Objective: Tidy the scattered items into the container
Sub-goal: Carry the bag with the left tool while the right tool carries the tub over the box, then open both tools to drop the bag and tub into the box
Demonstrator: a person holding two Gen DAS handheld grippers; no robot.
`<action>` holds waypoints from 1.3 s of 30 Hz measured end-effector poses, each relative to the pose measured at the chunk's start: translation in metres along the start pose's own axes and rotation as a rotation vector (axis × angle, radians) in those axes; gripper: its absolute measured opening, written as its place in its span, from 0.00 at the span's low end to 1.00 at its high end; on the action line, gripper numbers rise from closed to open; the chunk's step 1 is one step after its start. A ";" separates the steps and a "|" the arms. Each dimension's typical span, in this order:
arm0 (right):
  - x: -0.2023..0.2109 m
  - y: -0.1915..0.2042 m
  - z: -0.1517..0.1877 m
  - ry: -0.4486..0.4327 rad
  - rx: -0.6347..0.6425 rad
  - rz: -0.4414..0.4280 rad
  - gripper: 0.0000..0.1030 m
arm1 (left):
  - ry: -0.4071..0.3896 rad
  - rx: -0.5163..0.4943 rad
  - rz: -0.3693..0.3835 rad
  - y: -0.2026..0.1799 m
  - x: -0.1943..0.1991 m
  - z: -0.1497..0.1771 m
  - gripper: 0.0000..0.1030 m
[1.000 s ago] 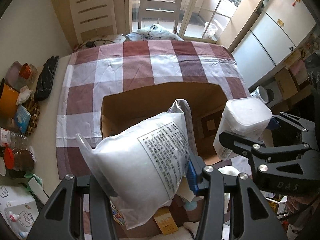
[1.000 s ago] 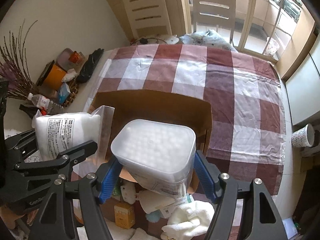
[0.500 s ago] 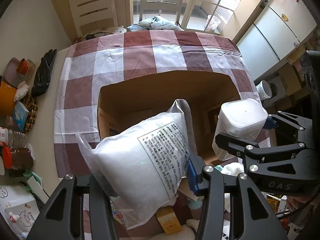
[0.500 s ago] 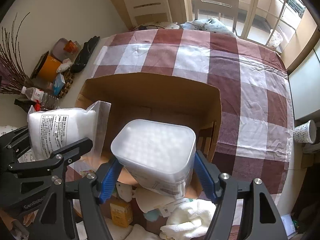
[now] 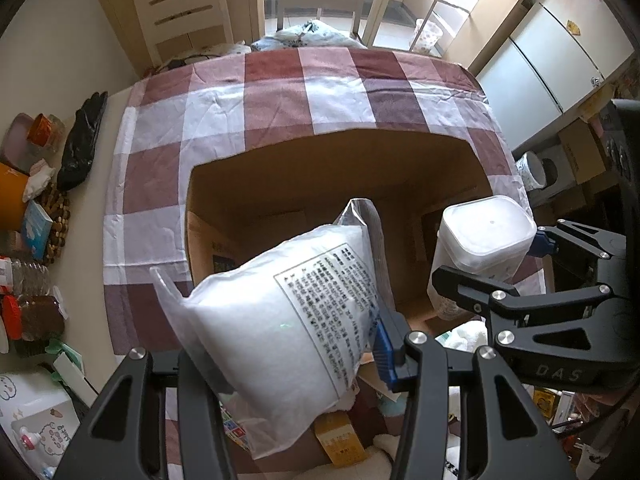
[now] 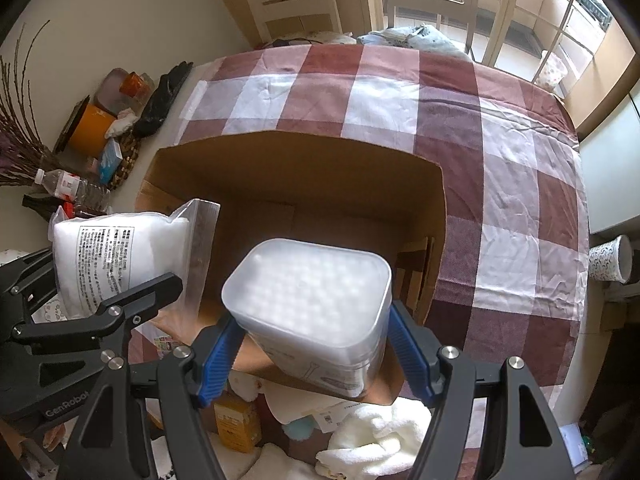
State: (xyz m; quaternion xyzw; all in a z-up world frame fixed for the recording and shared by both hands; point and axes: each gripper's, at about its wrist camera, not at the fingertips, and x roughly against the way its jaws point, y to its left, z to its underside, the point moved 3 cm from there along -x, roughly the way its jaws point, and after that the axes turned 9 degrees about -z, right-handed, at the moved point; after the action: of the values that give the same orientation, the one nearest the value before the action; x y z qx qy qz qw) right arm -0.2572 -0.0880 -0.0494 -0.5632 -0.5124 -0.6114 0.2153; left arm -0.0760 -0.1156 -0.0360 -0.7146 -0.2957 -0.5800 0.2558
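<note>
An open cardboard box [image 5: 332,148] [image 6: 296,148] stands on the checked tablecloth, and its inside looks bare. My left gripper [image 5: 288,356] is shut on a white plastic bag [image 5: 280,312] [image 6: 108,256] with a printed label, held above the box's near left corner. My right gripper [image 6: 316,356] is shut on a frosted plastic tub [image 6: 312,300] [image 5: 480,248] with a lid, held over the box's near edge. Both point steeply down. Beneath them lie a yellow carton [image 6: 236,424], a white towel [image 6: 376,440] and paper packets.
Bottles, an orange pot [image 6: 88,128], a black glove [image 5: 80,140] and a woven mat crowd the table's left side. The checked cloth [image 6: 520,184] stretches beyond and right of the box. Chairs stand at the far end. A patterned cup [image 6: 608,258] sits low on the right.
Both grippers have sunk toward the box with their loads, so the box opening looks larger and nearer. Neither grip has changed.
</note>
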 end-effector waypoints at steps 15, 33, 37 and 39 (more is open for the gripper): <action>-0.006 -0.005 0.000 0.034 -0.002 0.023 0.71 | 0.046 -0.067 0.011 -0.005 -0.010 -0.001 0.49; 0.018 -0.013 -0.004 0.002 -0.033 0.018 0.76 | 0.087 -0.059 -0.003 0.006 -0.007 -0.005 0.79; 0.024 -0.012 -0.004 -0.049 -0.118 0.015 0.76 | 0.078 -0.082 -0.007 0.003 -0.002 -0.004 0.79; 0.025 -0.011 -0.002 -0.089 -0.207 0.011 0.76 | 0.081 -0.092 -0.009 0.002 0.000 -0.002 0.79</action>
State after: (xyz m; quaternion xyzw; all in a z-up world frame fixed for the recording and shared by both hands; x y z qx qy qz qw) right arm -0.2741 -0.0782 -0.0305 -0.6118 -0.4525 -0.6342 0.1364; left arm -0.0761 -0.1187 -0.0353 -0.7002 -0.2617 -0.6225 0.2318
